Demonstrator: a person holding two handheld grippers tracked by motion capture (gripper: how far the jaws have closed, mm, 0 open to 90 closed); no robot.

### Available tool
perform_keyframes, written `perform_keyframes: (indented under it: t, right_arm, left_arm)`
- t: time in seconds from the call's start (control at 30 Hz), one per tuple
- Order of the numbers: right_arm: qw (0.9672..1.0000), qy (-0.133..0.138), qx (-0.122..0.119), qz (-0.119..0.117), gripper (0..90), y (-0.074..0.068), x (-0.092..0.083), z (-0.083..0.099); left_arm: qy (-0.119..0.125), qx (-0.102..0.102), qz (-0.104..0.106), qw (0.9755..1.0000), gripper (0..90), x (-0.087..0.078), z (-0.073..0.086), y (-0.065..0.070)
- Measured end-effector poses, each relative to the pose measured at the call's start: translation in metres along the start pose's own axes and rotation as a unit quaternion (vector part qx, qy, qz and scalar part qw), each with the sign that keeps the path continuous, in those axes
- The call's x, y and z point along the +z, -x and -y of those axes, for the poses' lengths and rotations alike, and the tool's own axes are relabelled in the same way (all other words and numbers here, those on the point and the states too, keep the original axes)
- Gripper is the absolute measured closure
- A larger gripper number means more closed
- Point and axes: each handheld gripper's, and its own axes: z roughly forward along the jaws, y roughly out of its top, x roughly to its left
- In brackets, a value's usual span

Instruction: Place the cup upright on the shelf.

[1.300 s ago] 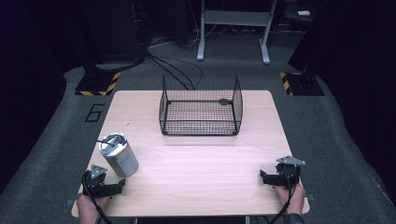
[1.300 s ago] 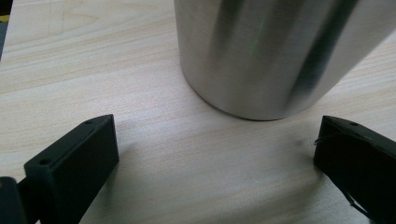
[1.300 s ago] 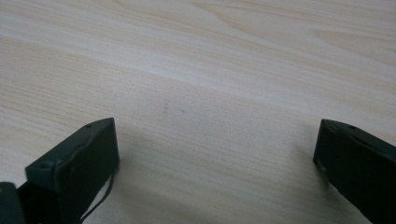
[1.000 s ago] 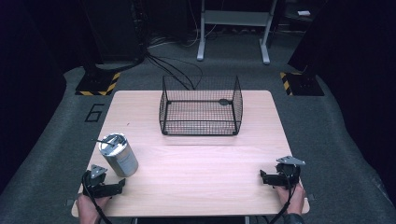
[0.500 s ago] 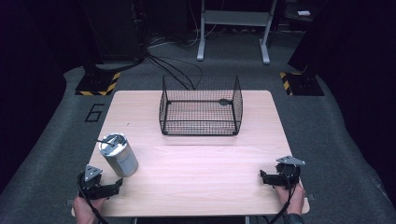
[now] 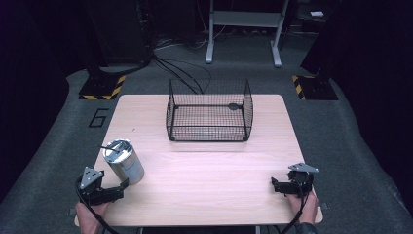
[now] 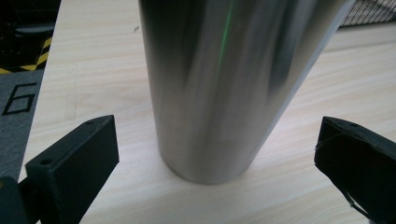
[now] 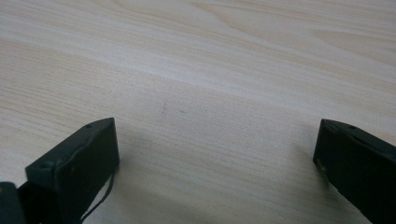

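Two grippers low at desk (image 6: 204,161) near edge. Left gripper (image 6: 114,190) sits just beside steel can (image 6: 124,161), jaws wide apart, pointing at its base; in left gripper view the can (image 7: 219,88) stands upright on the desk between the jaws, not touched. Right gripper (image 6: 280,186) well apart from it at the right side, jaws also apart, over bare wood. Wire basket (image 6: 209,109) at far-centre of desk, appears empty.

Risks (judgement): can is smooth, shiny & fairly wide, so a low or off-centre pinch could slip or tip it; one jaw arriving first would shove it sideways. Something thin sticks out over can rim, may snag or fall.

Unclear: can top cut off in left gripper view; contents not visible; thin item too small to ID.
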Motion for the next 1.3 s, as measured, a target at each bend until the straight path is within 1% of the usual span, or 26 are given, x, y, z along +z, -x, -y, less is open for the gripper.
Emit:
perform_keyframes:
  t: [0.03, 0.1, 0.13, 0.2, 0.27, 0.37, 0.43, 0.47, 0.6, 0.67, 0.7, 0.73, 0.77, 0.87, 0.93, 1.0, 1.07, 1.1, 1.17, 1.3]
  right_arm:
    - [1.0, 0.0, 0.001, 0.0, 0.0, 0.0, 0.0, 0.0]
    - [1.0, 0.0, 0.0, 0.0, 0.0, 0.0, 0.0, 0.0]
    - [1.0, 0.0, 0.001, 0.0, 0.0, 0.0, 0.0, 0.0]
    - [1.0, 0.0, 0.0, 0.0, 0.0, 0.0, 0.0, 0.0]
    - [1.0, 0.0, 0.0, 0.0, 0.0, 0.0, 0.0, 0.0]
    - [1.0, 0.0, 0.0, 0.0, 0.0, 0.0, 0.0, 0.0]
    - [1.0, 0.0, 0.0, 0.0, 0.0, 0.0, 0.0, 0.0]
    - [1.0, -0.002, 0.0, 0.0, 0.0, 0.0, 0.0, 0.0]
    - [1.0, -0.001, 0.001, 0.001, 0.0, 0.0, 0.0, 0.0]
    - [1.0, -0.002, 0.001, 0.001, 0.0, 0.0, 0.0, 0.0]
    - [1.0, -0.001, 0.0, 0.001, 0.0, 0.0, 0.0, 0.0]
    - [1.0, -0.001, 0.001, 0.001, 0.0, 0.0, 0.0, 0.0]
    - [1.0, -0.001, 0.001, 0.001, 0.0, 0.0, 0.0, 0.0]
    - [1.0, -0.001, 0.0, 0.001, 0.0, 0.0, 0.0, 0.0]
    - [1.0, -0.001, 0.001, 0.001, 0.0, 0.0, 0.0, 0.0]
    - [1.0, -0.001, 0.0, 0.001, 0.0, 0.0, 0.0, 0.0]
    - [1.0, -0.001, 0.001, 0.001, 0.0, 0.0, 0.0, 0.0]
    - [1.0, -0.001, 0.001, 0.001, 0.0, 0.0, 0.0, 0.0]
    - [1.0, -0.001, 0.001, 0.001, 0.0, 0.0, 0.0, 0.0]
    - [1.0, 0.001, 0.001, 0.002, 0.0, 0.0, 0.0, 0.0]
  left_arm:
    - [0.007, 0.0, 0.006, 1.0, 0.0, -0.001, -0.003, 0.002]
    - [0.008, 0.002, 0.008, 0.9999, 0.0, -0.002, -0.004, 0.002]
    - [0.015, 0.003, 0.005, 0.9999, 0.0, -0.003, -0.006, 0.004]
    - [0.019, 0.005, 0.007, 0.9998, 0.0, -0.004, -0.009, 0.004]
    - [0.023, 0.005, 0.004, 0.9997, 0.0, -0.005, -0.011, 0.004]
    - [0.029, -0.001, 0.007, 0.9995, 0.0, -0.006, -0.015, 0.002]
    - [0.036, -0.001, 0.006, 0.9993, 0.0, -0.005, -0.018, 0.0]
    - [0.036, -0.001, 0.008, 0.9993, 0.0, -0.005, -0.02, 0.0]
    - [0.044, -0.002, 0.01, 0.999, 0.0, -0.002, -0.027, -0.002]
    - [0.05, -0.002, 0.007, 0.9987, 0.0, -0.001, -0.03, -0.001]
    - [0.049, -0.002, 0.01, 0.9987, 0.0, 0.0, -0.031, -0.002]
    - [0.056, -0.005, 0.009, 0.9984, 0.0, 0.0, -0.032, -0.001]
    - [0.056, -0.006, 0.01, 0.9984, 0.0, 0.001, -0.033, -0.002]
    - [0.055, -0.007, 0.014, 0.9984, 0.0, 0.004, -0.035, -0.001]
    - [0.063, -0.009, 0.017, 0.9979, 0.0, 0.006, -0.036, 0.0]
    - [0.063, -0.01, 0.022, 0.9977, 0.0, 0.008, -0.037, 0.0]
    - [0.064, -0.011, 0.022, 0.9976, 0.0, 0.011, -0.038, 0.001]
    - [0.067, -0.008, 0.021, 0.9975, 0.0, 0.012, -0.039, 0.001]
    - [0.065, -0.009, 0.023, 0.9976, 0.0, 0.014, -0.04, 0.001]
    - [0.073, -0.015, 0.024, 0.9969, 0.0, 0.018, -0.041, 0.002]
